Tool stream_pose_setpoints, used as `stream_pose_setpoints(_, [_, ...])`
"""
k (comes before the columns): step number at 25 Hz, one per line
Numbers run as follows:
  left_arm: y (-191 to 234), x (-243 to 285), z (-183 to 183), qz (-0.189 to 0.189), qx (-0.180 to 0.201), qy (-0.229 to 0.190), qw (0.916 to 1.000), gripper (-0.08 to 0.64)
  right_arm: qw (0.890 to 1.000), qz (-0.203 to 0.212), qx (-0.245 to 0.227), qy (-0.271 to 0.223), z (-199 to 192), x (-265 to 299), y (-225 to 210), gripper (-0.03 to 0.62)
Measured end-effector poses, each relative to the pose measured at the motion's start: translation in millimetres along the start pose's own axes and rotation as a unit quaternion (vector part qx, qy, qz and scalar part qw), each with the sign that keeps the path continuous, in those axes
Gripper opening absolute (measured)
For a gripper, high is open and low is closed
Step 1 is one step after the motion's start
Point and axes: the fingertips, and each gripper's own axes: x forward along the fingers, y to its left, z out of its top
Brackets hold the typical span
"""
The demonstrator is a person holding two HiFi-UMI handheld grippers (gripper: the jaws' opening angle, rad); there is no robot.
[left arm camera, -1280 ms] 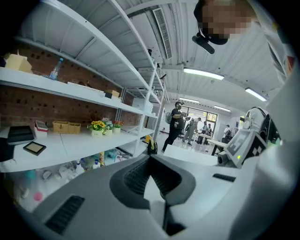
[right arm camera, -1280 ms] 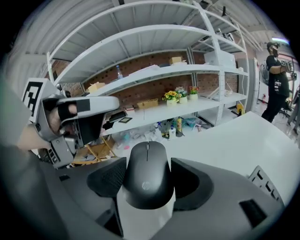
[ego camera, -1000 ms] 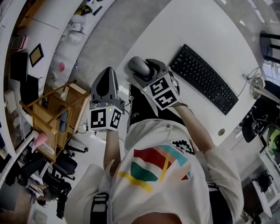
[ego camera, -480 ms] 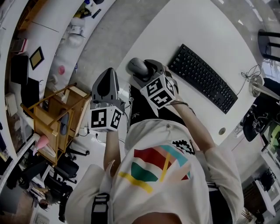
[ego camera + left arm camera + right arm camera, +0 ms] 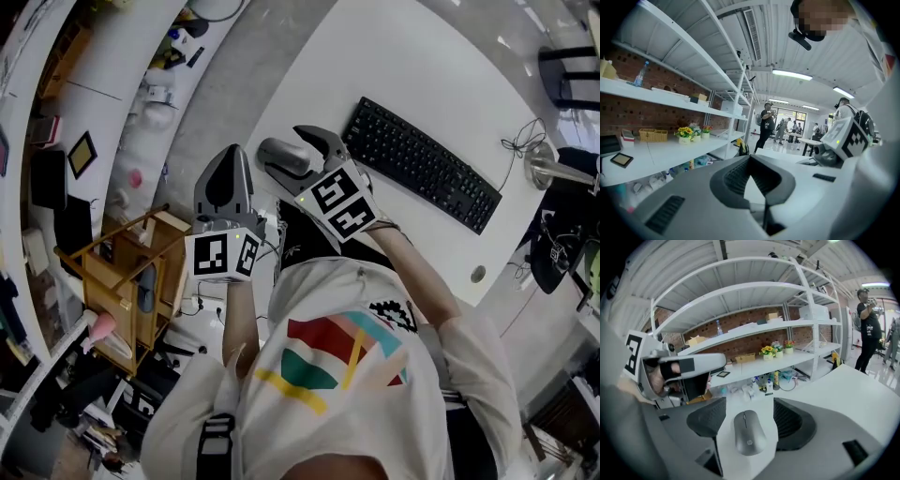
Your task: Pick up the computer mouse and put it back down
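Note:
A grey computer mouse [image 5: 283, 156] lies on the white desk [image 5: 403, 75] close to its near-left edge. My right gripper [image 5: 302, 153] stands open around it; in the right gripper view the mouse [image 5: 749, 433] rests between the two dark pads with a gap of bare desk on each side. My left gripper [image 5: 230, 155] hangs off the desk to the left, over the floor, its jaws shut on nothing [image 5: 751, 161]. From the left gripper view the right gripper's marker cube [image 5: 846, 138] shows at the right.
A black keyboard [image 5: 422, 173] lies to the right of the mouse. A cable and a metal stand base [image 5: 548, 171] sit at the desk's right edge. A wooden cart [image 5: 122, 281] stands on the floor below left. White shelves [image 5: 754, 333] run behind.
The right gripper's jaws have come apart from the mouse, which now rests on the desk nearer the edge. The left gripper has hardly moved.

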Motion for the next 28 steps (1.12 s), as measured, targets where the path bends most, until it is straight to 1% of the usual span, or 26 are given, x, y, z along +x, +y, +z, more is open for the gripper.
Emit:
stream_pose_setpoints(2, [-21,12,18,-0.031,0.010,-0.019,0.9993,0.044,0.999,0.001,0.034,-0.021,13,-25,-9,0.304])
stream_pose_setpoints(4, [-54,25,37,-0.072,0.023,-0.039,0.9964,0.044,0.996,-0.005,0.067,-0.057,26,-62,-22,0.304])
stream_pose_setpoints(5, [-74,31,45,-0.095,0.029,-0.047,0.9939,0.044,0.993,-0.020,0.083,-0.083,32,-86,-31,0.304])
stream_pose_setpoints(7, [-121,39,56,-0.145,0.039,-0.059,0.9870,0.044,0.982,-0.076,0.106,-0.137,38,-143,-54,0.302])
stream_pose_setpoints(8, [-146,42,60,-0.171,0.041,-0.062,0.9825,0.043,0.974,-0.112,0.115,-0.163,36,-175,-66,0.292])
stream_pose_setpoints(9, [-172,44,62,-0.197,0.042,-0.065,0.9773,0.043,0.963,-0.151,0.123,-0.187,32,-210,-77,0.257])
stream_pose_setpoints(10, [-198,45,64,-0.223,0.042,-0.068,0.9715,0.044,0.950,-0.192,0.131,-0.210,25,-246,-88,0.214])
stream_pose_setpoints(12, [-250,45,65,-0.271,0.049,-0.074,0.9585,0.043,0.918,-0.273,0.145,-0.249,5,-317,-106,0.051])
stream_pose_setpoints(13, [-276,45,65,-0.293,0.054,-0.077,0.9514,0.043,0.902,-0.307,0.148,-0.265,-6,-351,-111,0.025])
stream_pose_setpoints(15, [-328,44,66,-0.333,0.062,-0.082,0.9372,0.043,0.876,-0.362,0.146,-0.284,-29,-409,-116,0.014])
stream_pose_setpoints(16, [-353,44,67,-0.350,0.064,-0.084,0.9308,0.043,0.866,-0.384,0.142,-0.287,-39,-435,-117,0.014])
stream_pose_setpoints(18, [-404,41,70,-0.379,0.066,-0.088,0.9186,0.043,0.851,-0.418,0.134,-0.288,-57,-477,-115,0.014])
stream_pose_setpoints(20, [-451,32,70,-0.406,0.067,-0.089,0.9069,0.043,0.840,-0.443,0.131,-0.284,-76,-510,-110,0.014])
stream_pose_setpoints(23, [-504,7,61,-0.434,0.077,-0.092,0.8927,0.043,0.831,-0.462,0.130,-0.280,-103,-541,-101,0.014])
stream_pose_setpoints(26, [-533,-19,47,-0.451,0.092,-0.094,0.8828,0.043,0.825,-0.468,0.132,-0.288,-126,-556,-87,0.014])
stream_pose_setpoints(28, [-539,-33,37,-0.456,0.101,-0.092,0.8792,0.044,0.821,-0.470,0.134,-0.297,-138,-559,-76,0.014])
